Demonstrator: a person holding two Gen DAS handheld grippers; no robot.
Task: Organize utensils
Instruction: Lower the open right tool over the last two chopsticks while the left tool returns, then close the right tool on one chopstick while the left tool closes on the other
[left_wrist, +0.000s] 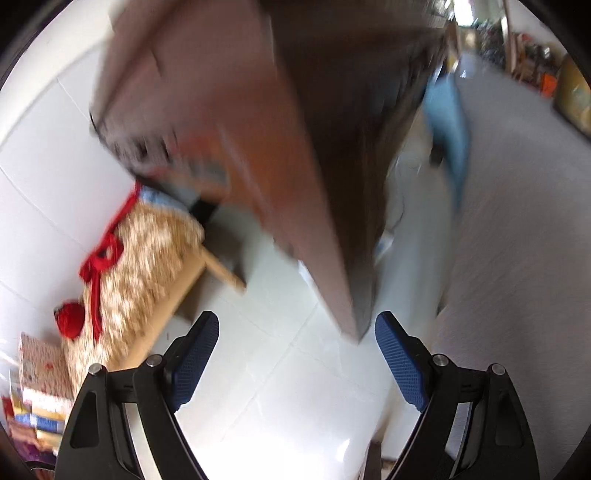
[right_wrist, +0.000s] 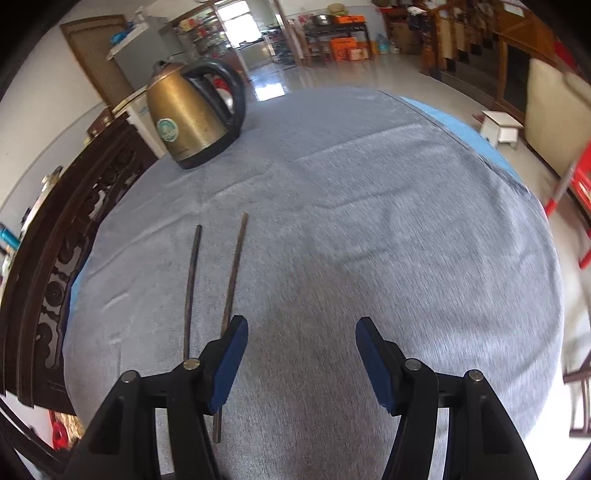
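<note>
kettle (right_wrist: 192, 118) beyond chopsticks (right_wrist: 232, 277); grey cloth (right_wrist: 369, 221)

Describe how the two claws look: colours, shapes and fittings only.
The left claw and right claw match. Each has two black plastic arms with triangular cut-outs, joined by round silver pins. Their fingers carry flat blue pads with a fine dotted texture. No cables, labels or sleeves show in either view.
</note>
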